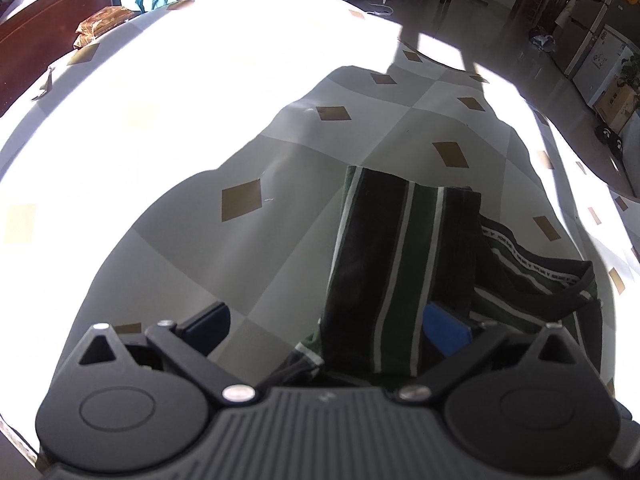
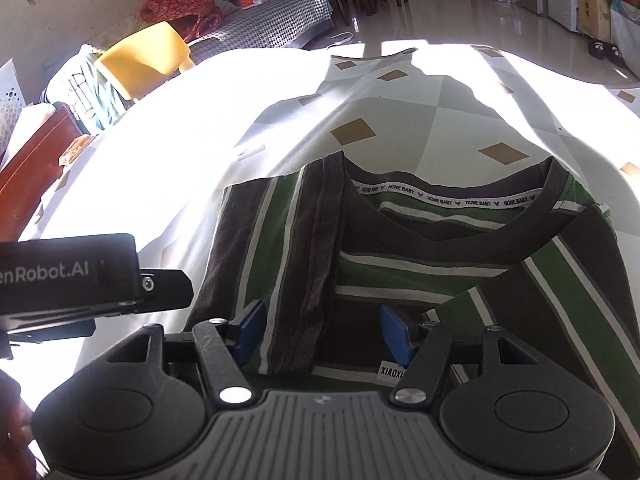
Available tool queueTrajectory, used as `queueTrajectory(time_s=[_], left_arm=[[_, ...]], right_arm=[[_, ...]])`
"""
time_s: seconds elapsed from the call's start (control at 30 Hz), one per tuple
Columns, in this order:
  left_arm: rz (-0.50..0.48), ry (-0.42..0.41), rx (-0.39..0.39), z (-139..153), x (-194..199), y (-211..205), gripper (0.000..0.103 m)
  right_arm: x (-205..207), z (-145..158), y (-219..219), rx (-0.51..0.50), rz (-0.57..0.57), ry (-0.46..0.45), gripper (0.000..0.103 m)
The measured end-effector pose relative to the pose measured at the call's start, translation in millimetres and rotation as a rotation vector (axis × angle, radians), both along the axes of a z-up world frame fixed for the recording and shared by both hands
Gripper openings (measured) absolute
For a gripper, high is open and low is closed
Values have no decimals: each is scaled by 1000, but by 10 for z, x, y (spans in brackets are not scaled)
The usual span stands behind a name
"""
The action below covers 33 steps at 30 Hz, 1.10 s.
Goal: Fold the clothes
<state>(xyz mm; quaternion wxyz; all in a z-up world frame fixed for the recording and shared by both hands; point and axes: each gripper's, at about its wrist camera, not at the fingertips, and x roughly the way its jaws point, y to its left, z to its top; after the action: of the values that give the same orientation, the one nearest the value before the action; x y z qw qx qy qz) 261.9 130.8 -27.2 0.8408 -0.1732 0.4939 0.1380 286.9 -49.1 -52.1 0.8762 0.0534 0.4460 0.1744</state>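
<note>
The left tool stands with its jaws fully apart, gripping nothing; a folded panel of the green, black and white striped cotton shirt lies between its blue pads, on the grey-and-white checked surface. The right tool has its jaws apart over the same shirt, whose folded sleeve lies between them, collar ahead.

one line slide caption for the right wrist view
Right gripper open over a folded sleeve of the striped shirt.
</note>
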Motion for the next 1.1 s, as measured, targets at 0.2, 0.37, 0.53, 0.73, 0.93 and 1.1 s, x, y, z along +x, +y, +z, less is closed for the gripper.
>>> queueTrajectory(time_s=[0.2, 0.37, 0.53, 0.73, 0.93, 1.1], left_arm=[[68, 55, -35, -230, -31, 112, 103], [84, 55, -43, -230, -13, 127, 103], [76, 69, -42, -255, 17, 89, 103], [75, 67, -36, -260, 18, 90, 103], [53, 64, -32, -259, -7, 38, 103], [-4, 79, -9, -307, -24, -115, 103]], right_arm=[[46, -108, 24, -20, -3, -14, 52], [37, -121, 77, -28, 21, -36, 22], [-57, -76, 158, -74, 60, -85, 5], [-258, 120, 148, -101, 60, -142, 4], [-453, 150, 80, -163, 60, -105, 4], [-506, 31, -12, -224, 49, -3, 8]])
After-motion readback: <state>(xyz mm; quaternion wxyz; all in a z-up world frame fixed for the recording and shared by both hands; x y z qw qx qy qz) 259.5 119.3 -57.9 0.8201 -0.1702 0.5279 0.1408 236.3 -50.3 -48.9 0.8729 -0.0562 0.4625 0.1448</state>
